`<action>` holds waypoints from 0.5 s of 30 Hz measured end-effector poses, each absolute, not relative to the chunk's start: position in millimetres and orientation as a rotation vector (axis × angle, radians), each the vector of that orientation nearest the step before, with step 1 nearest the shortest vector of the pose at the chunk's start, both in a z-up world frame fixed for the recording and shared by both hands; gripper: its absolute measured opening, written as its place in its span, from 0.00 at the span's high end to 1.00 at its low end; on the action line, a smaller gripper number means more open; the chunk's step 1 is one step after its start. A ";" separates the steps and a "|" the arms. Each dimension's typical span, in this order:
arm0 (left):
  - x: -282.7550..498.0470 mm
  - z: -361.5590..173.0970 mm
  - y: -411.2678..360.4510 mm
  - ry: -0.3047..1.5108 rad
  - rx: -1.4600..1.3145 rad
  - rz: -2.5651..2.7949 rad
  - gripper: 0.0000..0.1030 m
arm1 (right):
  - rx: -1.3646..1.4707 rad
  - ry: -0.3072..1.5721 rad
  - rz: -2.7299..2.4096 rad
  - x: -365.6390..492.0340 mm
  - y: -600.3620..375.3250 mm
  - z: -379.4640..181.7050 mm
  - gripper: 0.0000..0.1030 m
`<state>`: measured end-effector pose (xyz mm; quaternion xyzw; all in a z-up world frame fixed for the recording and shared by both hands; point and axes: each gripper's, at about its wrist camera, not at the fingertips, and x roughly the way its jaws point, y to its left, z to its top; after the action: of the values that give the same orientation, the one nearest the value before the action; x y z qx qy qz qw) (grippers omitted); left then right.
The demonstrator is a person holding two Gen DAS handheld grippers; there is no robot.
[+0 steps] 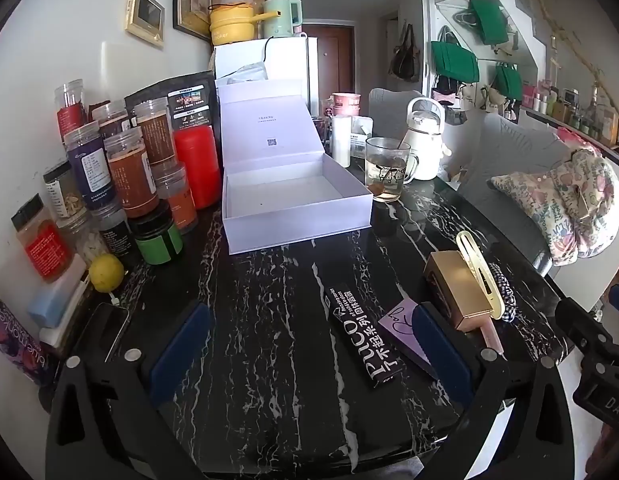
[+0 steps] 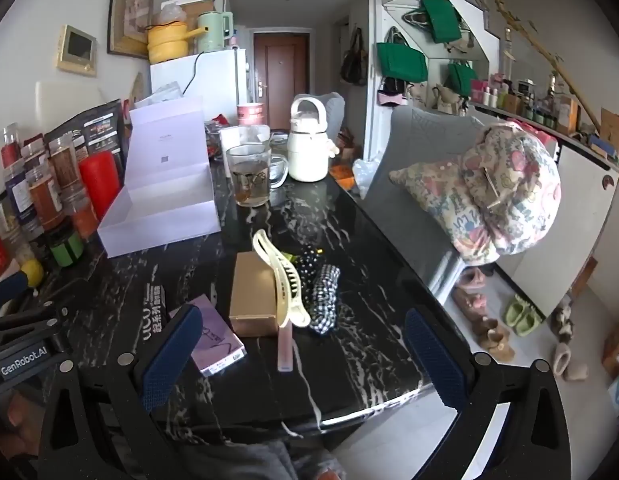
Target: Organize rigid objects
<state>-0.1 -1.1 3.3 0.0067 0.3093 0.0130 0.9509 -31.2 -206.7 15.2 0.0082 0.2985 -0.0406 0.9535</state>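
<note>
Left wrist view: the left gripper (image 1: 309, 354) is being held above the near part of the black marble table (image 1: 269, 320), angled downward toward it.
Left jaws: the two blue pads are being kept spread wide, with nothing pinched between them; only bare tabletop and the near end of a black printed box (image 1: 363, 336) are being framed in the gap.
Right wrist view: the right gripper (image 2: 303, 354) is being held over the table's near edge, likewise tilted downward.
Right jaws: the blue pads are being kept fully apart and nothing is being gripped; a slim pink tube (image 2: 284, 350) is lying on the table between them, untouched.
Neighbouring tool: the black frame of the left gripper is being seen at the lower left of the right wrist view.
White box (image 1: 293, 196): it is standing open at the far middle of the table, lid raised upright, interior empty.
Gold box (image 2: 254, 300): it is lying beyond the right pads, with a cream hair claw (image 2: 283, 280) resting across its right side.
Checked scrunchie (image 2: 325, 298): it is lying just right of the claw.
Purple card (image 2: 217, 338): it is lying beside the right gripper's left pad.
Jars (image 1: 121, 168): they are being crowded along the table's left edge beside a yellow lemon (image 1: 106, 273).
</note>
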 end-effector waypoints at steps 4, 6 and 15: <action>-5.4 5.8 2.0 0.625 0.002 -0.002 0.00 | 0.022 0.591 -0.077 -31.9 -206.9 17.4 0.00; -1.0 6.9 2.2 0.640 -0.002 -0.012 0.00 | 0.024 0.583 -0.075 -32.0 -207.1 18.9 0.00; -3.3 5.4 0.2 0.637 0.003 0.004 0.00 | 0.029 0.571 -0.093 -32.3 -207.9 20.1 0.00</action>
<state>-3.3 0.2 5.4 0.0015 0.3131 0.0022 0.9497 -32.3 -207.9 20.1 0.0143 0.2816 -0.0457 0.9583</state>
